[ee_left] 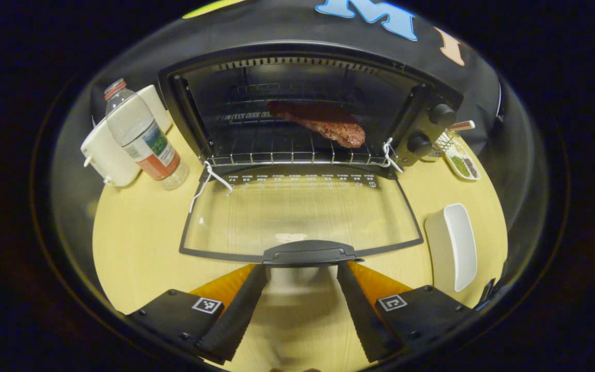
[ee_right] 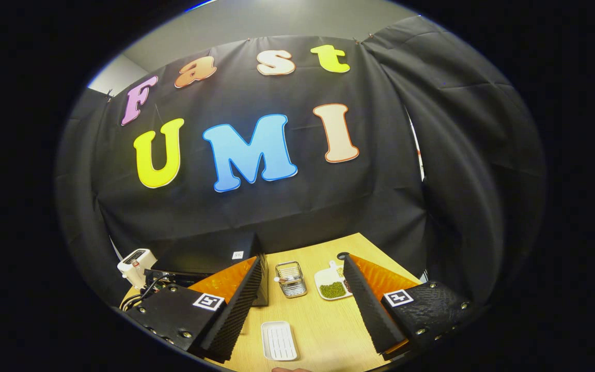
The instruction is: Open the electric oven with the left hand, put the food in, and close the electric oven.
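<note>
Jaws of the left gripper (ee_left: 301,305) are seen spread wide in the left gripper view, with nothing held between them; they are lined up just in front of the door handle (ee_left: 309,253), one finger to each side of it, and contact with the handle cannot be made out. Jaws of the right gripper (ee_right: 302,310) are likewise spread apart and empty in the right gripper view, raised above the tabletop (ee_right: 323,325) and turned toward the booth wall. The oven (ee_left: 297,111) is seen with its glass door (ee_left: 297,217) folded fully down, lying flat toward the camera. The food, a brown slab of meat (ee_left: 323,124), is laid on the wire rack (ee_left: 287,150) inside the oven, toward the right of the cavity. An empty white tray (ee_left: 455,250) is left on the tabletop to the right of the door, and a water bottle (ee_left: 142,137) and a white jug (ee_left: 109,150) stand to the left of the oven. A small dish of green beans (ee_right: 332,284) and a little wire basket (ee_right: 291,279) are seen farther back in the right gripper view. Opening and loading are judged to be done. Only the closing is left: the handle would have to be taken and the door swung up until it is shut against the oven front.
</note>
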